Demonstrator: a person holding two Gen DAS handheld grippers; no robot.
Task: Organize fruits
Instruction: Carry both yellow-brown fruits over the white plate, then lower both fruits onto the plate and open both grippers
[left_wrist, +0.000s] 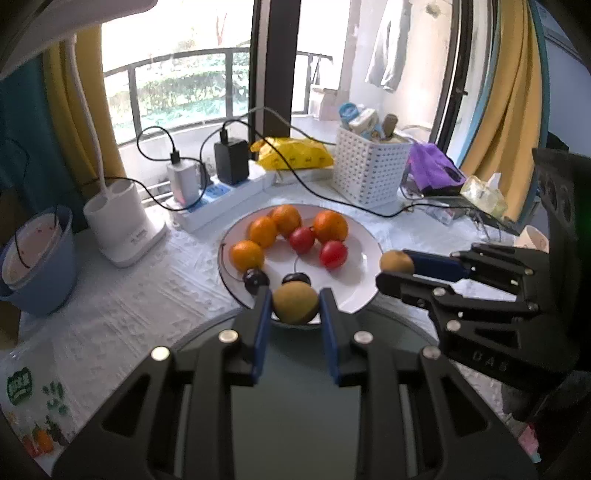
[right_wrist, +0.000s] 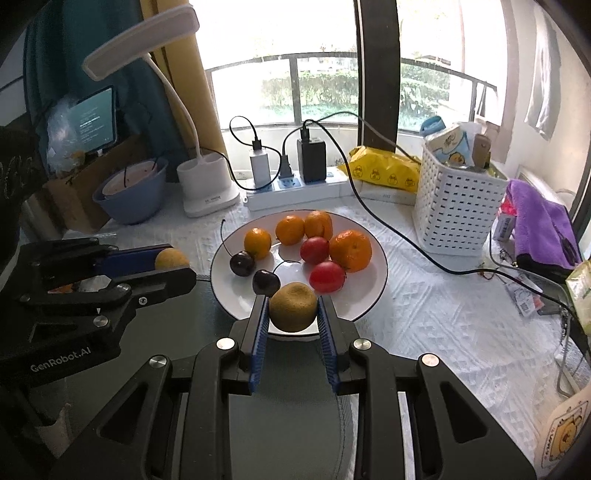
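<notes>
Table (right_wrist: 424, 306): covered by a white textured cloth; everything else is set on it
Basket (right_wrist: 456, 214): white perforated plastic, placed at the far right, packed with cartons
Lamp base (right_wrist: 207, 184): white, placed far left of the plate, a curved neck rising from it
Power strip (right_wrist: 295, 190): laid behind the plate, three chargers plugged in, black cables trailing across the cloth
Plate (right_wrist: 365, 295): white with a dark rim, set at the middle of the table; four oranges are grouped at its far side, two red fruits lie in the middle, two dark cherries lie at the near left, their stems curving up and to the left
Left gripper (left_wrist: 295, 306): blue pads are clamped on a brown-green fruit (left_wrist: 295, 306), held over the near rim of the plate
Right gripper (right_wrist: 293, 312): pads are clamped on a second brown-green fruit (right_wrist: 293, 312), held likewise over the near rim, the cherries just beyond it
Held fruits: both are nearly round, slightly wider than tall, so the long axis is seen running across from pad to pad; which end is the stem end cannot be told
Oranges (right_wrist: 351, 249): round, no clear long axis
</notes>
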